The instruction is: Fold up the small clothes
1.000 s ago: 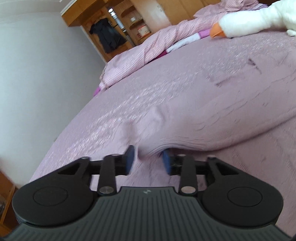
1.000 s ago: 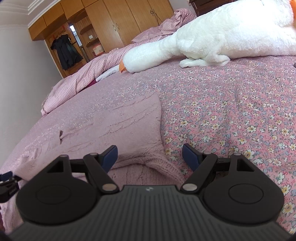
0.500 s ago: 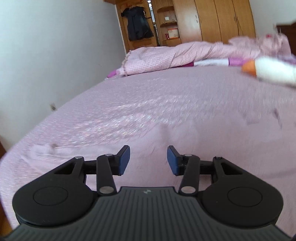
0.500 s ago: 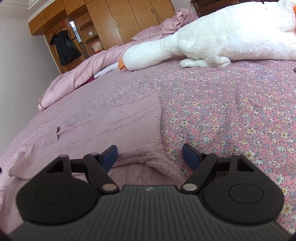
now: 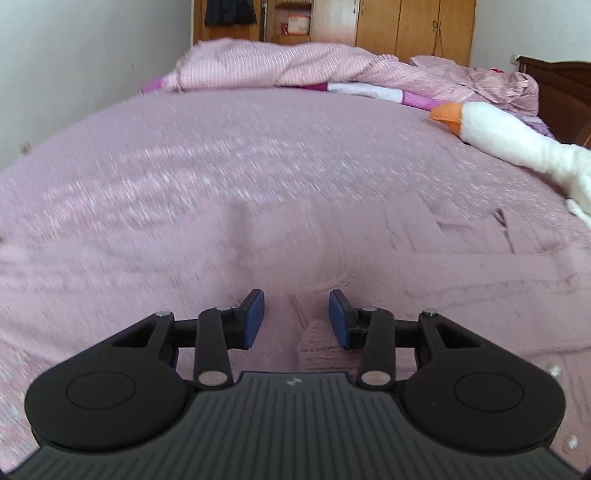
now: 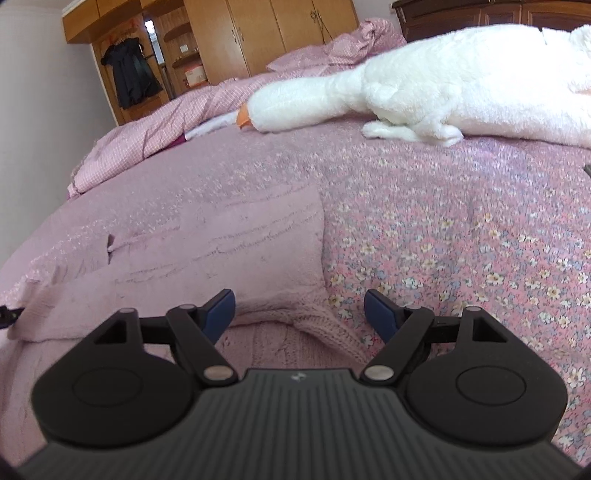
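A pale pink knitted sweater [image 6: 221,254] lies flat on the pink bedspread [image 6: 461,236]; in the left wrist view the sweater [image 5: 443,266] spreads to the right. My left gripper [image 5: 296,308] hovers low over its near edge with its jaws closing. A ribbed cuff [image 5: 317,343] lies just below and between them, and the pads do not press on it. My right gripper [image 6: 299,306] stands open wide over a knitted sleeve [image 6: 295,321] at the sweater's near right corner, holding nothing.
A big white plush goose [image 6: 443,81] lies across the far right of the bed. A crumpled pink checked duvet [image 5: 280,62] is piled at the far end before wooden wardrobes [image 6: 258,33]. A white wall [image 5: 74,55] runs along the left.
The left gripper has rolled level and slid across the bed, off the sweater fold it was nosing into. Its jaws widened a little, then narrowed. The right gripper has barely moved.
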